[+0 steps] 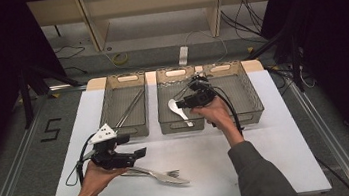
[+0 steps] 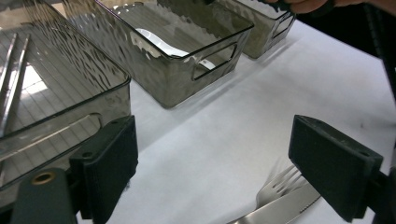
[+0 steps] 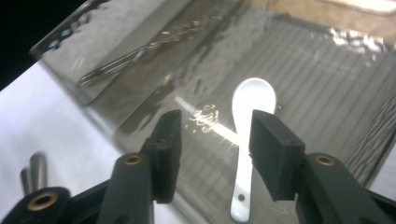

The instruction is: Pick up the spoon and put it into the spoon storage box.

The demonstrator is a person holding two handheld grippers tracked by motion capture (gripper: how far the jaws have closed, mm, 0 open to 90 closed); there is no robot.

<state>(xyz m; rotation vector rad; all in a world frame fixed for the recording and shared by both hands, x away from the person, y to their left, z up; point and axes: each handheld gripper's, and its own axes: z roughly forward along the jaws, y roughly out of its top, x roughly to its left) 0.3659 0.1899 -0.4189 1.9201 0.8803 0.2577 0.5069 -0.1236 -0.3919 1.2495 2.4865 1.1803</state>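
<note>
While the right tool (image 1: 193, 91) hangs over the middle smoked-plastic bin (image 1: 164, 110), its two black jaws stand apart with nothing pressed between them; the white ceramic soup spoon (image 3: 246, 135) lies flat on the ribbed floor of that bin, bowl away from the tool, handle running below and between the jaws, clear of both pads; seen from above, the spoon (image 1: 178, 110) sits in the bin's near left part. To the left of the middle bin stands a second smoked bin (image 1: 107, 103) holding a pair of thin metal chopsticks (image 1: 131, 107); to its right, touching it, stands a third bin (image 1: 252, 93). Nearer the person than the middle bin, the left tool (image 1: 141, 153) rests low over the white bench (image 1: 268, 142), jaws wide and empty; just beside its right jaw lie a steel fork (image 2: 280, 183) and a serrated steel knife (image 2: 285, 207), side by side on the bench.
</note>
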